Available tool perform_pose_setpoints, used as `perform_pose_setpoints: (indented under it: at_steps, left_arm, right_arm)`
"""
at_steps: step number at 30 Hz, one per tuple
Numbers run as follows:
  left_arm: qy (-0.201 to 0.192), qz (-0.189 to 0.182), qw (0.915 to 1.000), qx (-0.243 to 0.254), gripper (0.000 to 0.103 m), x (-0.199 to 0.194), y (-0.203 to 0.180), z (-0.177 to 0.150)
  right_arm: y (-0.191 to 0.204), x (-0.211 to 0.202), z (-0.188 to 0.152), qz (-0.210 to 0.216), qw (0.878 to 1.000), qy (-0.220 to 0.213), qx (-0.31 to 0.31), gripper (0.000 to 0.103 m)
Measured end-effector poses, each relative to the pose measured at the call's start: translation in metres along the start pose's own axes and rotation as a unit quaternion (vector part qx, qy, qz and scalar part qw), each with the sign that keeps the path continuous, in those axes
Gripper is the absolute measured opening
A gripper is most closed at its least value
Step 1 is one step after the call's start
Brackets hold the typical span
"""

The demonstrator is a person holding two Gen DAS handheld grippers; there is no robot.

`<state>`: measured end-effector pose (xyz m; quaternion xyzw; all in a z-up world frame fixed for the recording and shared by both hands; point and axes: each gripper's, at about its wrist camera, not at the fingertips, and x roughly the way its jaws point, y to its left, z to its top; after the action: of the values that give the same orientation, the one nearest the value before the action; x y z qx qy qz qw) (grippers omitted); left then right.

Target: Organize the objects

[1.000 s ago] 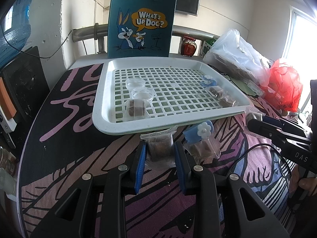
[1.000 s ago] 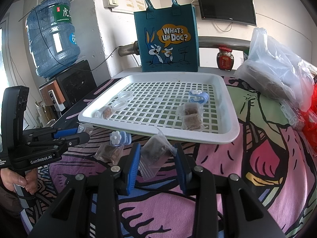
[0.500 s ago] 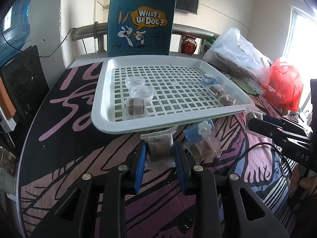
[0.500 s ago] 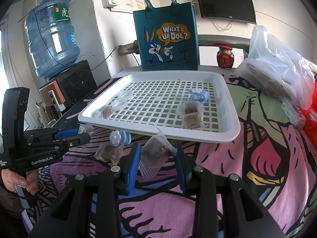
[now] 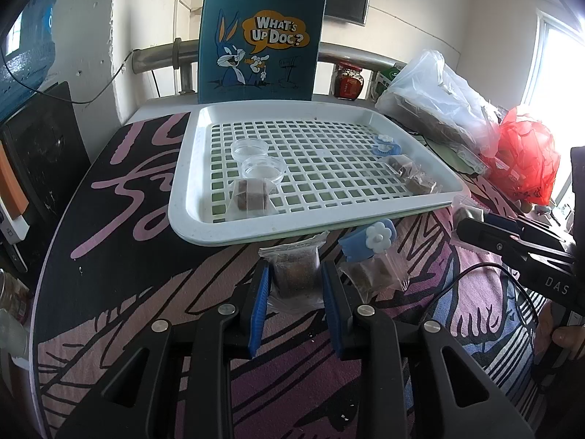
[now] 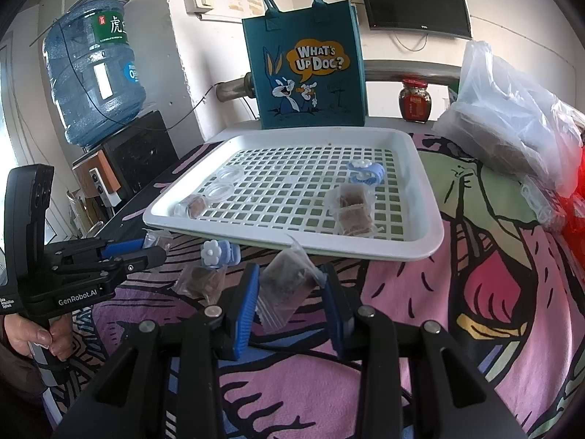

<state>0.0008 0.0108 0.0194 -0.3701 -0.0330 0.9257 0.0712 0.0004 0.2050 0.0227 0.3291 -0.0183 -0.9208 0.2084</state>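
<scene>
Two grippers, each pinching a packet
Left gripper (image 5: 295,285) clamps a brown-block packet (image 5: 294,274); right gripper (image 6: 289,289) clamps a pouch (image 6: 287,280) (both before the tray (image 6: 420,245)).

The blue cartoon-rabbit felt tote bag (image 5: 261,36) loses its handles at the left-wrist view's top edge; the red-lidded glass jar's (image 6: 415,100) label is unreadable.

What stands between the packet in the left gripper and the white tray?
Nothing visible. The left gripper is shut on a clear packet just short of the white tray, whose raised near rim is the only thing to lift over. The blue flower clip lies off to the right, beside that path.
</scene>
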Motion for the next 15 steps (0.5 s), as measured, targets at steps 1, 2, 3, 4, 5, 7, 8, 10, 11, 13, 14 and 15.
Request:
perform_pose_setpoints:
  at_steps: [1, 2, 3, 4, 5, 7, 8, 10, 11, 13, 14, 15]
  left_arm:
    - [0.000, 0.000, 1.0000, 0.000, 0.027, 0.0003, 0.0001, 0.0004]
    - [0.000, 0.001, 1.0000, 0.000, 0.027, 0.0002, 0.0001, 0.0003]
    - [0.001, 0.002, 1.0000, 0.001, 0.027, 0.0008, -0.0002, 0.0003]
    - [0.001, 0.002, 1.0000, 0.002, 0.027, 0.0009, -0.0006, 0.0001]
    - [0.001, 0.003, 1.0000, 0.003, 0.027, 0.0012, -0.0012, 0.0002]
    - [0.000, 0.005, 1.0000, 0.007, 0.027, 0.0003, -0.0030, -0.0009]
    - [0.001, 0.005, 0.9999, 0.009, 0.027, 0.0007, -0.0033, -0.0001]
    - [0.002, 0.008, 0.9999, 0.010, 0.027, 0.0010, -0.0039, 0.0003]
    - [0.004, 0.009, 0.9999, 0.011, 0.027, 0.0013, -0.0041, 0.0003]
    - [0.008, 0.012, 0.9998, 0.012, 0.027, 0.0023, -0.0044, 0.0001]
    - [0.010, 0.013, 0.9998, 0.013, 0.027, 0.0037, -0.0045, 0.0012]
    - [0.012, 0.016, 0.9997, 0.014, 0.027, 0.0049, -0.0049, 0.0017]
  right_arm:
    - [0.0003, 0.0003, -0.0001, 0.000, 1.000, 0.001, 0.001, 0.033]
    - [-0.0011, 0.0012, 0.0009, 0.001, 1.000, 0.002, 0.002, 0.033]
    - [-0.0013, 0.0014, 0.0008, 0.001, 1.000, 0.003, 0.002, 0.033]
    - [-0.0013, 0.0014, 0.0006, 0.001, 1.000, 0.003, 0.004, 0.033]
    - [-0.0022, 0.0017, 0.0008, 0.001, 1.000, 0.004, 0.004, 0.033]
    - [-0.0020, 0.0019, 0.0007, 0.000, 1.000, 0.005, 0.005, 0.033]
    - [-0.0026, 0.0020, 0.0007, -0.002, 1.000, 0.005, 0.005, 0.033]
    - [-0.0025, 0.0025, 0.0009, -0.005, 1.000, 0.007, 0.004, 0.033]
    - [-0.0028, 0.0026, 0.0012, -0.008, 1.000, 0.007, 0.003, 0.033]
    - [-0.0020, 0.0030, 0.0015, -0.020, 1.000, 0.008, 0.001, 0.033]
    - [-0.0019, 0.0035, 0.0019, -0.025, 1.000, 0.010, 0.000, 0.033]
    - [-0.0012, 0.0042, 0.0020, -0.031, 0.999, 0.012, -0.002, 0.033]
